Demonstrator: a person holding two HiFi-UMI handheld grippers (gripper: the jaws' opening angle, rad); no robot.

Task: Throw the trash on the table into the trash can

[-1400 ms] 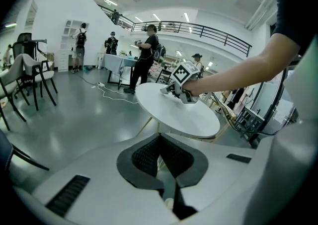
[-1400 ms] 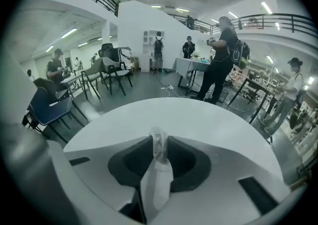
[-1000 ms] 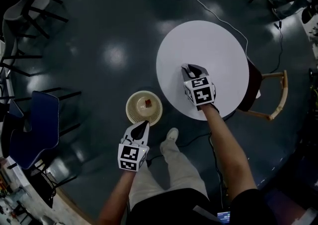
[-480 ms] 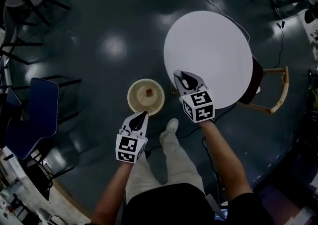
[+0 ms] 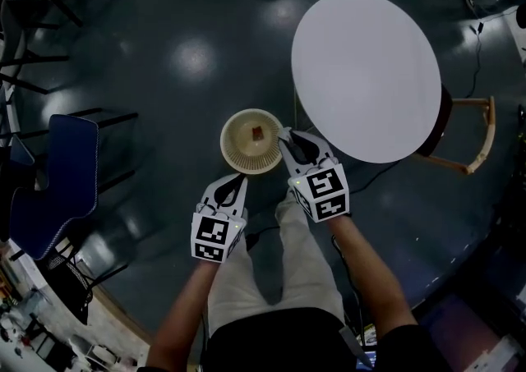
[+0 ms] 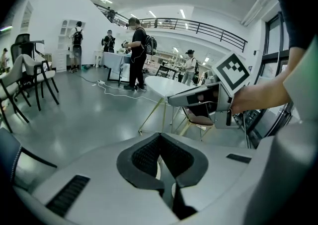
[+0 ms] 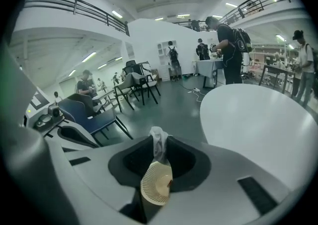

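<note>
Just right of centre in the head view, the right gripper [image 5: 291,144] hangs at the right rim of the cream trash can [image 5: 231,149]. Its jaws are partly closed, pinching a crumpled white scrap of trash [image 7: 158,144] that sticks up between the pads, with the can's mesh wall showing below it in the right gripper view. Lower left of the can, the left gripper [image 5: 233,191] has its jaws pressed fully together on nothing, while a small brown piece [image 5: 257,132] lies inside the can.
</note>
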